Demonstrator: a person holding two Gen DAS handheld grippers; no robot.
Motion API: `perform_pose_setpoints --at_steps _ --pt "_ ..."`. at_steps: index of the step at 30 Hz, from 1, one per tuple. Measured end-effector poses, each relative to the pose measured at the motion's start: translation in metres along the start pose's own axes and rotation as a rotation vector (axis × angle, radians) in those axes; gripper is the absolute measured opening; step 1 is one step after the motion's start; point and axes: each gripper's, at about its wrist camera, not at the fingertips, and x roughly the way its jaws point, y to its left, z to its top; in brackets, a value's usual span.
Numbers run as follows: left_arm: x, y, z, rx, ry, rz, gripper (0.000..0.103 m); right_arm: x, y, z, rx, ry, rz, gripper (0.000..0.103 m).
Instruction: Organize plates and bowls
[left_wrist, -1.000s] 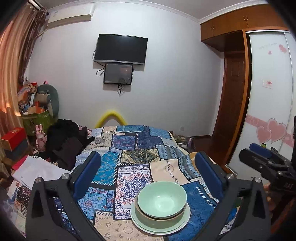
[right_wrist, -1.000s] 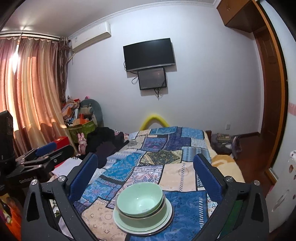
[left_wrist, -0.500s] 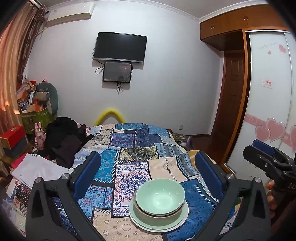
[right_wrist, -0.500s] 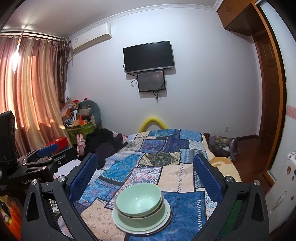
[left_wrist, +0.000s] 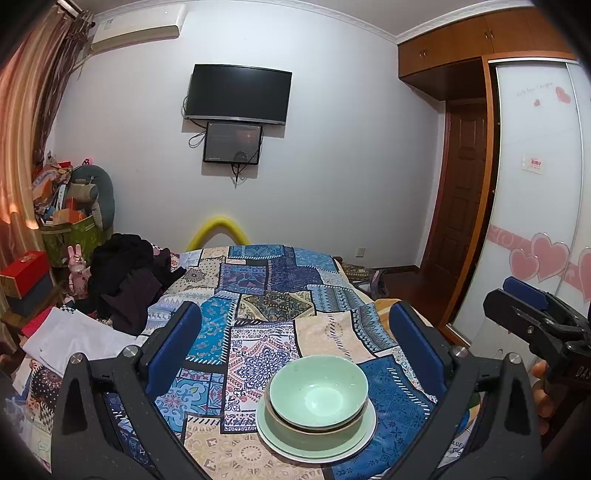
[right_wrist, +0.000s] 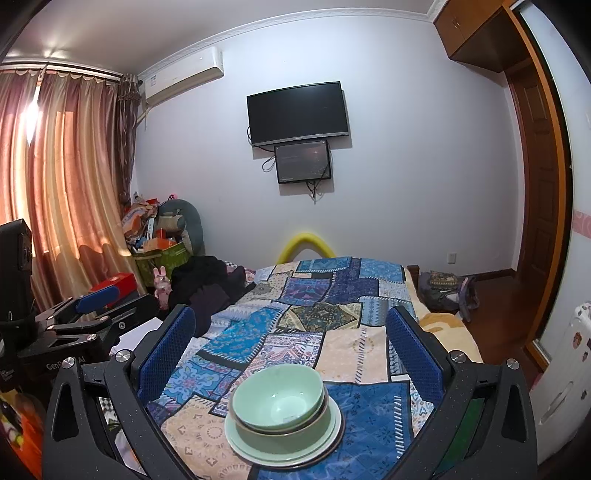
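Two pale green bowls (left_wrist: 318, 397) sit nested on stacked green plates (left_wrist: 317, 443) near the front edge of a bed covered by a blue patchwork quilt (left_wrist: 266, 295). The left gripper (left_wrist: 295, 343) hangs above the stack with its jaws spread wide and nothing between them; the blue pads (left_wrist: 173, 347) flank the dishes without touching. The right gripper (right_wrist: 288, 343) hangs likewise, jaws wide apart and holding nothing, the stack (right_wrist: 282, 413) lying between and below its fingers. A dark television (right_wrist: 297, 110) is mounted on the far wall.
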Motion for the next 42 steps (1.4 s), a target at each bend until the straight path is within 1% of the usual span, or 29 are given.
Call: perform_pose_setpoints --at_steps 24,42 --pt "0.0023 0.0007 -0.0006 0.0 0.009 -0.015 0.103 0.0012 -0.0006 0.001 -0.002 0.003 0.002 0.103" --pt "0.0003 0.0017 -0.0005 -0.001 0.0 -0.027 0.103 0.0024 -0.0022 0.0 -0.008 0.004 0.008 0.103"
